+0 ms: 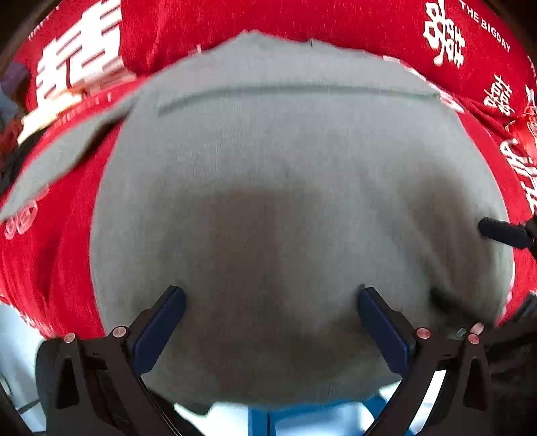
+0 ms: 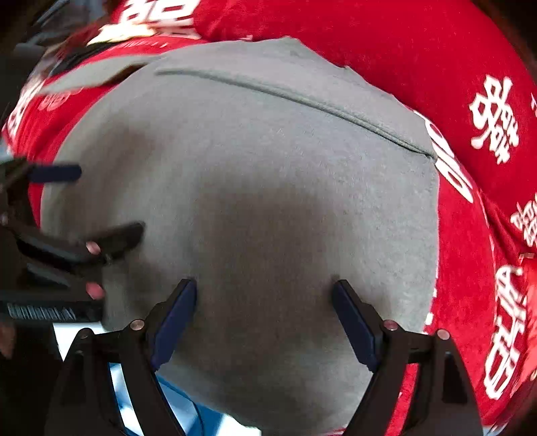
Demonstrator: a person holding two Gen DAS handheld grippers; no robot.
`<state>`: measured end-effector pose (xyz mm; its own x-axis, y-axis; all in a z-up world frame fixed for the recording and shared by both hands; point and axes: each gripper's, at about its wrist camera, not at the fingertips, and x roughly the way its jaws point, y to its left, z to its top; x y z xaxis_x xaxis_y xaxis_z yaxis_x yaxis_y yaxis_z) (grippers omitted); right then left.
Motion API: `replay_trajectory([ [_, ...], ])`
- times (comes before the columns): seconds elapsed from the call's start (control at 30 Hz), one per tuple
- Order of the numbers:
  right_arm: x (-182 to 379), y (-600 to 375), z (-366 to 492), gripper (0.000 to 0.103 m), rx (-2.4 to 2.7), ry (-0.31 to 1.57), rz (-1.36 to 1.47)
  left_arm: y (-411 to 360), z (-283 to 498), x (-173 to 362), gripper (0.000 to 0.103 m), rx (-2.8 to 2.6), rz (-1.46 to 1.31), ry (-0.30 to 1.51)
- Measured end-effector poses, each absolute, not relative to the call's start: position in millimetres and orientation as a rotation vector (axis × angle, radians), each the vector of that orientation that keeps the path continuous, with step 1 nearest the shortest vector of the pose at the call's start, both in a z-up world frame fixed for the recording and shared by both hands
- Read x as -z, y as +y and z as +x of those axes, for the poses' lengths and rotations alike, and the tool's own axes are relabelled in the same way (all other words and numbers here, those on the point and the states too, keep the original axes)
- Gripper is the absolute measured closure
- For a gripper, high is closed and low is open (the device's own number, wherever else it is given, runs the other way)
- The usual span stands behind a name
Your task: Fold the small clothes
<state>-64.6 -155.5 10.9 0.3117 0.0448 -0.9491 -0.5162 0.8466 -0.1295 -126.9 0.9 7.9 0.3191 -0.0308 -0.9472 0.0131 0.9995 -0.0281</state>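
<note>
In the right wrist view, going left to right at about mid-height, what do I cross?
Left gripper at the left edge → grey garment filling the middle → red cloth with white characters on the right.

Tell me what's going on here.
A person is working with two handheld grippers over a grey garment spread on a red cloth with white lettering. The left gripper and the right gripper both hang open near the garment's close edge, side by side, holding nothing. A seam runs across the far part. No fold shows here yet.
</note>
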Motion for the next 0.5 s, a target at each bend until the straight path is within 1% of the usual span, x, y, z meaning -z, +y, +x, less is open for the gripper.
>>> replay_trajectory([
  [0.13,-8,-189,-89,0.017,-0.392,1.221,-0.461,23,-139,-2,0.000,0.007,-0.114,1.351],
  [0.23,-4,-203,-99,0.017,-0.351,1.280,-0.503,38,-145,-3,0.000,-0.009,-0.180,1.376],
  [0.33,-6,-200,-98,0.017,-0.287,1.313,-0.525,49,-147,-17,0.000,-0.066,-0.203,1.321],
  [0.5,-36,-179,-73,0.017,-0.350,1.237,-0.320,36,-120,-38,0.000,-0.037,-0.222,1.254],
])
